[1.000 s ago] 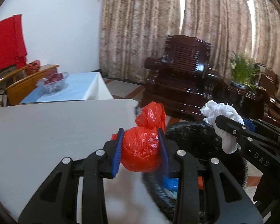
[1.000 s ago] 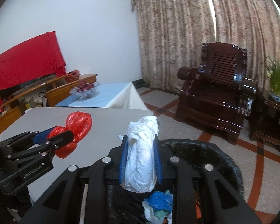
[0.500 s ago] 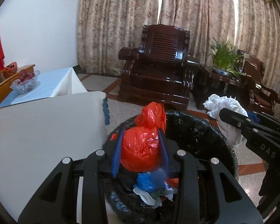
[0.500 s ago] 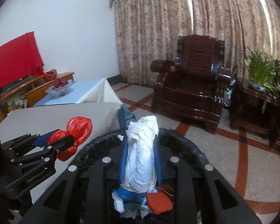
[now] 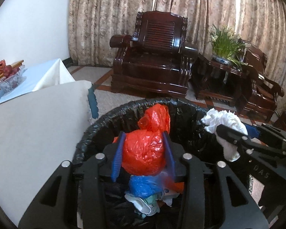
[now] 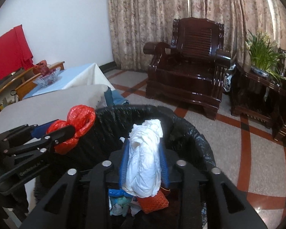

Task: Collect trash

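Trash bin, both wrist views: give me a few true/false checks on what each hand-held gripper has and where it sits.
1. The left hand-held gripper has a red plastic bag between its fingers. True; its jaws have just been opening.
2. The right hand-held gripper carries a blue bottle. False: a white crumpled wad sits between its fingers, and its jaws have just been opening too.
3. The trash bin is lined with a black bag. True.
4. The bin is empty. False: blue, white and orange trash already lies inside.
5. Both loads hang over the table. False: both are over the bin's opening.
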`<action>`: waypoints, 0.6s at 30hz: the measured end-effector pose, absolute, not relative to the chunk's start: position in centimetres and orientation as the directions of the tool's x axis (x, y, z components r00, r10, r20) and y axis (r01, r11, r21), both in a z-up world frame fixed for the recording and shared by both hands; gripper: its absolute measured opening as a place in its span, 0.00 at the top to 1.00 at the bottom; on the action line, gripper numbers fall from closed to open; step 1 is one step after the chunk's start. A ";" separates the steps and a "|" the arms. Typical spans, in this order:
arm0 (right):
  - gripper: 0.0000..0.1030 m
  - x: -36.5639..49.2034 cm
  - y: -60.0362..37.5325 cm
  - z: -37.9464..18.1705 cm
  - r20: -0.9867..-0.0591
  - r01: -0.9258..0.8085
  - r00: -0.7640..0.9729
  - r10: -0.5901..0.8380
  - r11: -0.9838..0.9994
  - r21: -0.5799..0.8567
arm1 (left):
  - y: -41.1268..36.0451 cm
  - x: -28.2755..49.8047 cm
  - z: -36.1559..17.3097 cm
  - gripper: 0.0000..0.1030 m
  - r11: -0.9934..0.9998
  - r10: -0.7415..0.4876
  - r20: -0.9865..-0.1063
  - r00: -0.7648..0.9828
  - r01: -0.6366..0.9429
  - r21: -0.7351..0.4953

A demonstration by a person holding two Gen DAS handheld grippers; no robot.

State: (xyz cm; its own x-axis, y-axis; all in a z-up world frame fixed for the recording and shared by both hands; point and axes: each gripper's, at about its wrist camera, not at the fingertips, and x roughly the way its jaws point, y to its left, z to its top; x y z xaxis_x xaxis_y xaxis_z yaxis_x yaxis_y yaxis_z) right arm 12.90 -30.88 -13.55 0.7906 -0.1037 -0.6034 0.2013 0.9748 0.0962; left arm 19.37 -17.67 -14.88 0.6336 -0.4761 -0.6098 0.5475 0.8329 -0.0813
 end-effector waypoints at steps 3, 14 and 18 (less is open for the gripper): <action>0.53 12.7 -31.4 -14.2 -0.615 0.224 0.779 -0.122 0.970 0.091 | -17.5 19.7 -15.2 0.42 0.831 -0.484 -0.610 0.628 0.548 -0.095; 0.06 11.2 -31.9 -12.9 -0.593 0.259 0.790 -0.155 0.961 0.093 | -14.5 19.6 -13.1 0.12 0.856 -0.459 -0.570 0.682 0.510 -0.080; 0.06 10.7 -31.5 -11.5 -0.577 0.231 0.808 -0.117 0.964 0.129 | -13.2 19.2 -11.6 0.09 0.868 -0.446 -0.554 0.703 0.491 -0.076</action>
State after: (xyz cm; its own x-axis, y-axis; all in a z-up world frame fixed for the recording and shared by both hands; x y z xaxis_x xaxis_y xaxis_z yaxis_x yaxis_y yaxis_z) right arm 10.70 -31.55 -11.49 0.8081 -0.1165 -0.5774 0.2310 0.9644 0.1286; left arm 19.19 -13.20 -11.63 0.7033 -0.4461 -0.5535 0.4909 0.8679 -0.0758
